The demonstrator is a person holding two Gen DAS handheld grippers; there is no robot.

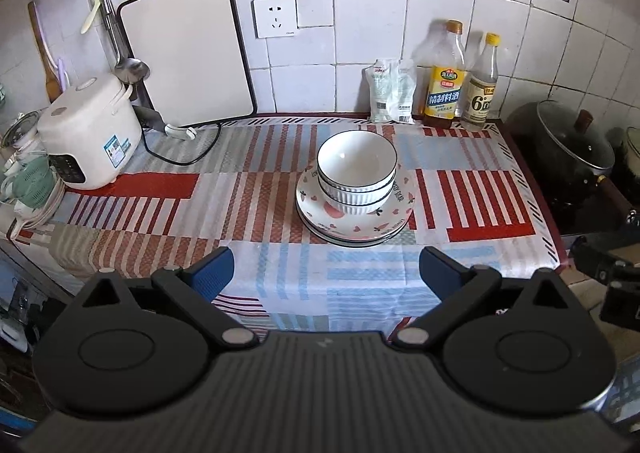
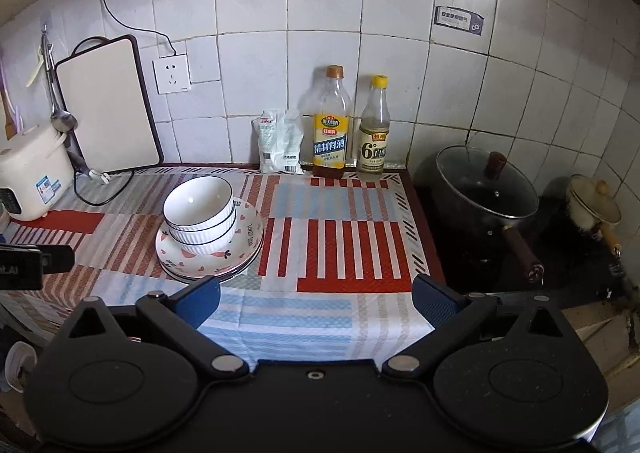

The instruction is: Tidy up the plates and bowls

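Note:
A stack of white ribbed bowls [image 1: 356,173] [image 2: 198,213] with dark rims sits on a pile of plates [image 1: 320,215] [image 2: 248,243]; the top plate has a heart and strawberry print. The pile rests on the striped cloth [image 1: 280,285] [image 2: 288,317] covering the counter. My left gripper [image 1: 325,273] hovers open in front of the pile, nothing between its blue fingers [image 1: 212,273]. My right gripper [image 2: 316,303] is also open and empty, to the right of the pile and nearer the counter's front edge. Each gripper shows at the edge of the other's view.
A white rice cooker [image 1: 90,137] [image 2: 32,177] and a leaning cutting board [image 1: 184,49] stand at the back left. Two bottles [image 1: 444,81] [image 2: 330,125] and packets [image 1: 390,91] line the back wall. A lidded pot [image 1: 572,141] [image 2: 486,189] sits on the stove to the right.

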